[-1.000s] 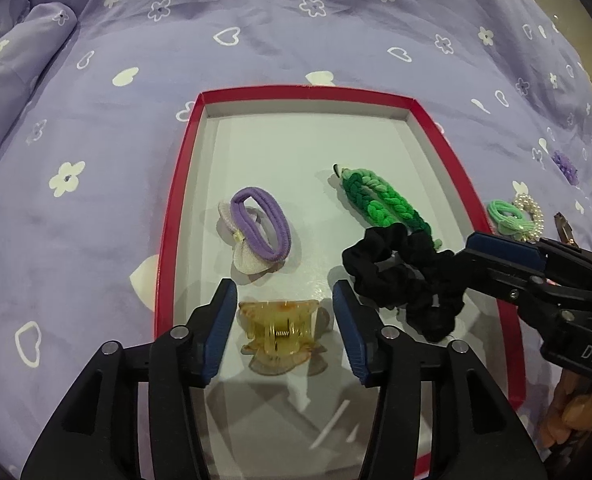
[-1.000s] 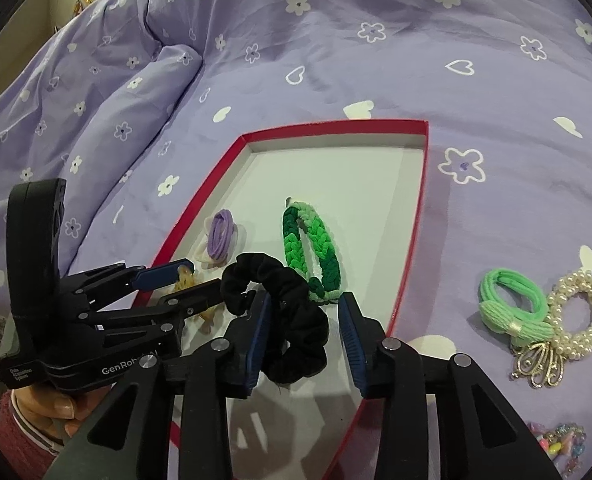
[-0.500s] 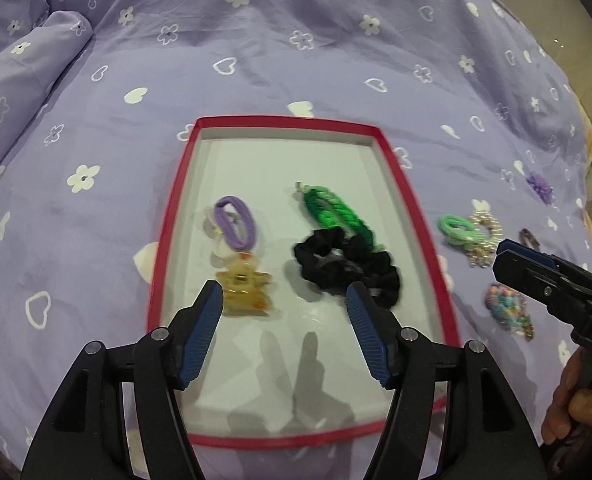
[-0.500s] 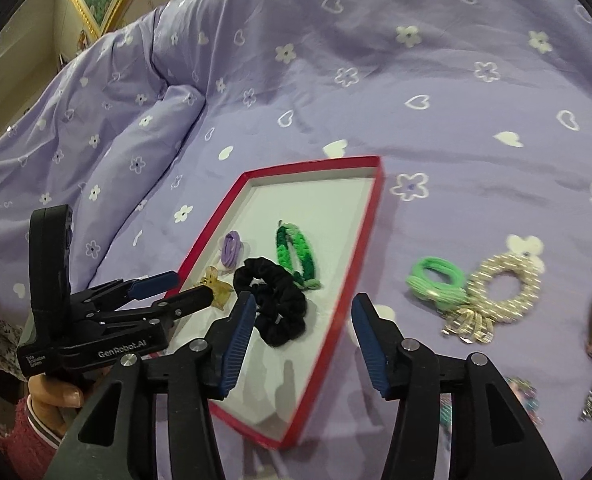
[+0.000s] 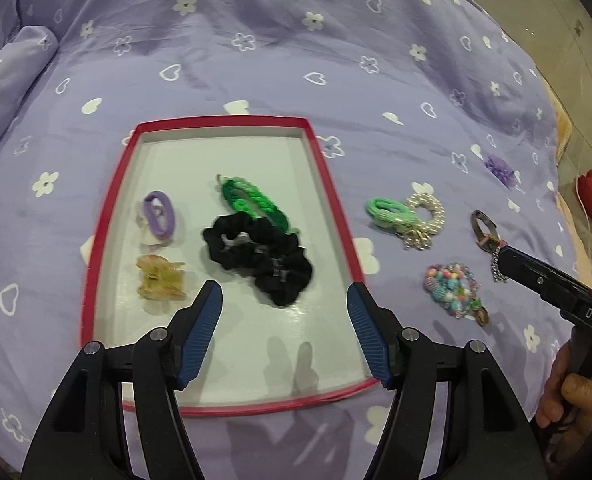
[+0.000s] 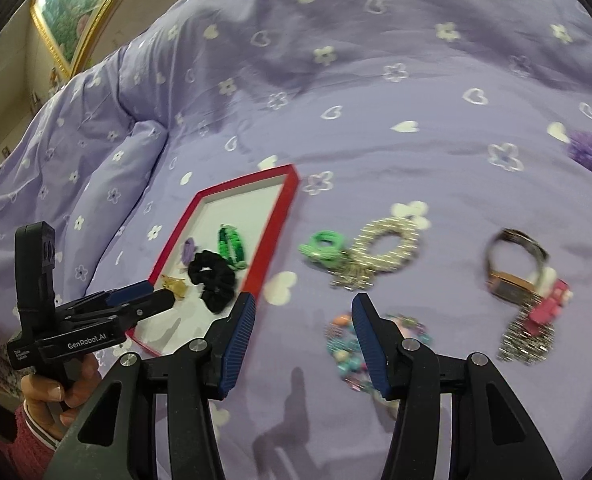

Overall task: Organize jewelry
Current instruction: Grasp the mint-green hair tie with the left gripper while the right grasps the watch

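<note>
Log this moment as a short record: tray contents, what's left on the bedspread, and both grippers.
tray: purple tie, amber clip, green braid, black scrunchie
bedspread: green tie, pearl ring, bead bracelet, watch, purple pompom
left gripper: open, empty, over tray's near end
right gripper: open, empty, over bead bracelet

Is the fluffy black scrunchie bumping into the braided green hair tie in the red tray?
Touching. In the left wrist view the black scrunchie overlaps the braided green hair tie's lower end, no gap between them.
</note>
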`<state>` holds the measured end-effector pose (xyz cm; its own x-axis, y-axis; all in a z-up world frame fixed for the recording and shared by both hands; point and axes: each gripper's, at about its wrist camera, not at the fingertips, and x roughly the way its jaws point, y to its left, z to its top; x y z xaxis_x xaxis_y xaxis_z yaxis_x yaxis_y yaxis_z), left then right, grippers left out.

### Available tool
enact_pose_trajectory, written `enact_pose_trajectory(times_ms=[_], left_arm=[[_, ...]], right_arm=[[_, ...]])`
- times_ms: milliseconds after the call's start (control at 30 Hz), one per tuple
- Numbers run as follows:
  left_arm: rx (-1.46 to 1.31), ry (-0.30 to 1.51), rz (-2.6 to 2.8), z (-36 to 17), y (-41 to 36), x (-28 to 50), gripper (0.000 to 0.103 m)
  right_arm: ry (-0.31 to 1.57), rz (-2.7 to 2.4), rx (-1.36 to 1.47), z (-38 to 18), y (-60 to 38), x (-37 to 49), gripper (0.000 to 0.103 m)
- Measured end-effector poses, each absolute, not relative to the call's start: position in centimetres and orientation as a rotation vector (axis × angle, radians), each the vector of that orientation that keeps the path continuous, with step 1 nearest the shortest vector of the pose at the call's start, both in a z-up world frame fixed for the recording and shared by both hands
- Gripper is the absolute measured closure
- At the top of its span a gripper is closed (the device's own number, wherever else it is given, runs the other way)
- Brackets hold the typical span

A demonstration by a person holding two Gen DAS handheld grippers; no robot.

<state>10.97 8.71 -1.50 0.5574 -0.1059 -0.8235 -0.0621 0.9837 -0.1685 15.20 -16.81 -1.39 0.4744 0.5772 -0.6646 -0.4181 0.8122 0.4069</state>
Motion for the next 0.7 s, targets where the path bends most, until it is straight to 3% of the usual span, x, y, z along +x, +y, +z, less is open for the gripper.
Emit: enact_pose_trajectory(times_ms=[700], left_arm=[[-0.015,0.985,-0.215,-1.7,1.2,16.5,0.038]], right_arm=[[0.900,0.452,0.201,-2.7,-26.4,16.4,0.050]])
